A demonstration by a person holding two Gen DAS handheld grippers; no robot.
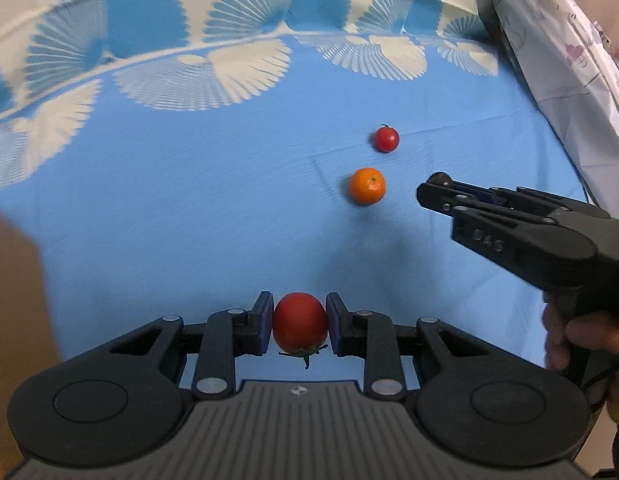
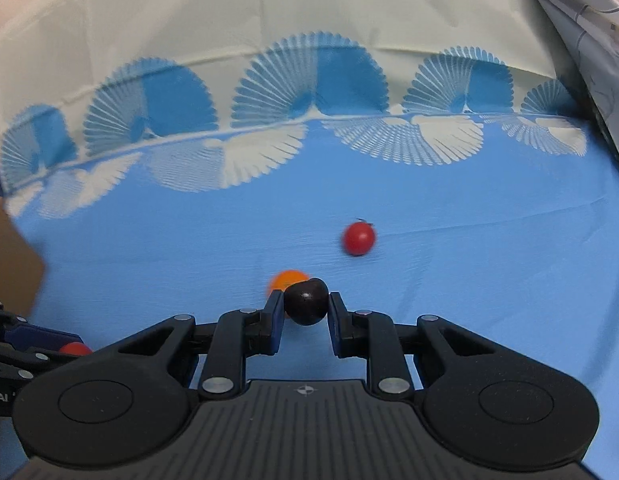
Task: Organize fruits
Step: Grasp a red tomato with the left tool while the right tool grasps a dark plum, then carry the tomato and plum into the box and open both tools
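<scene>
My left gripper (image 1: pixel 300 322) is shut on a red tomato (image 1: pixel 300 320), stem end toward the camera, above the blue cloth. My right gripper (image 2: pixel 305 306) is shut on a dark cherry (image 2: pixel 306 300); it shows in the left wrist view (image 1: pixel 435 188) at the right, with the cherry (image 1: pixel 440 179) at its tip. A small orange (image 1: pixel 367 186) lies on the cloth just left of the right gripper's tip; in the right wrist view the orange (image 2: pixel 283 282) is partly hidden behind the cherry. A small red tomato (image 1: pixel 386 139) lies beyond it, also seen in the right wrist view (image 2: pixel 358 238).
A blue cloth (image 1: pixel 189 208) with white fan patterns covers the surface. A brown cardboard piece (image 2: pixel 9 264) stands at the left. A white printed sheet (image 1: pixel 569 60) hangs at the right. The left gripper (image 2: pixel 37 354) shows at the lower left of the right wrist view.
</scene>
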